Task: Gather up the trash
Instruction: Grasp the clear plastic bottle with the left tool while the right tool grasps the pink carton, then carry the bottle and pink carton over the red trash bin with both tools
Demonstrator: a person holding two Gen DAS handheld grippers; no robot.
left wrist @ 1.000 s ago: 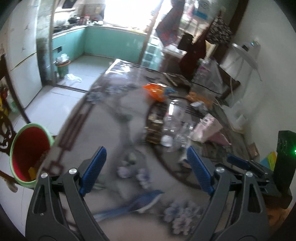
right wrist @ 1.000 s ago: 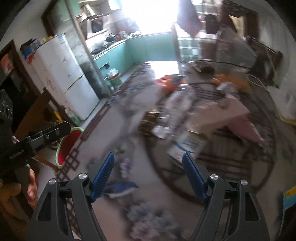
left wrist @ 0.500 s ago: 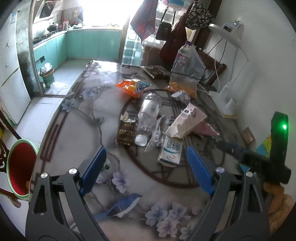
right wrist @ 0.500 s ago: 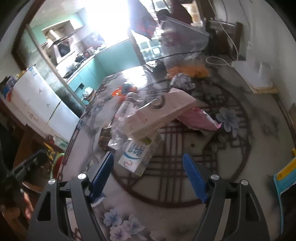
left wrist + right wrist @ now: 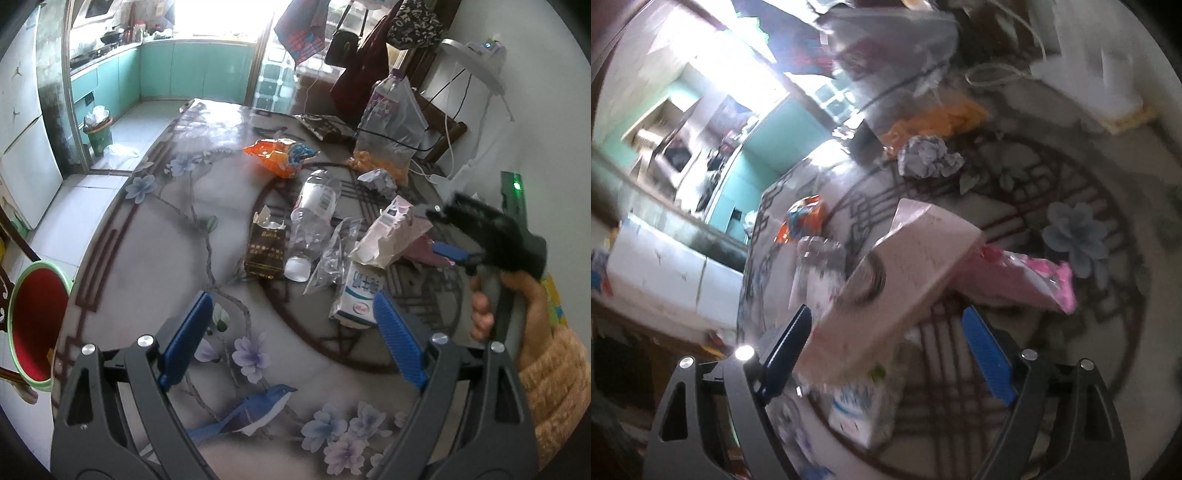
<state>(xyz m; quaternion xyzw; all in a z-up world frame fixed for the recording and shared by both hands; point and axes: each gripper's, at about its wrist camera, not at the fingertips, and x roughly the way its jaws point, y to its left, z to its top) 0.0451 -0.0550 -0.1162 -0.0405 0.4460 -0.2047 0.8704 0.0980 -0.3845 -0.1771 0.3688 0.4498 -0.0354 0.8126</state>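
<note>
Trash: one pink carton [image 5: 901, 280]; one bottle [image 5: 314, 225] | both grippers' jaws wide, empty

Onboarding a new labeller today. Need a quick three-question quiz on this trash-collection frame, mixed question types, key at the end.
1. True or false: the left gripper is clamped on the clear crushed plastic bottle.
2. Multiple choice: the pale pink paper carton sits nearest which tool? A) right gripper B) left gripper C) neither is anywhere close
3. Fill in: the red bin with a green rim stands off the table's ____ edge in the left wrist view.

Key
1. False: both its blue pads are spread wide, with the bottle lying farther along the flower-patterned table.
2. A: the carton's near end lies between the right gripper's open fingers.
3. Left.
</note>
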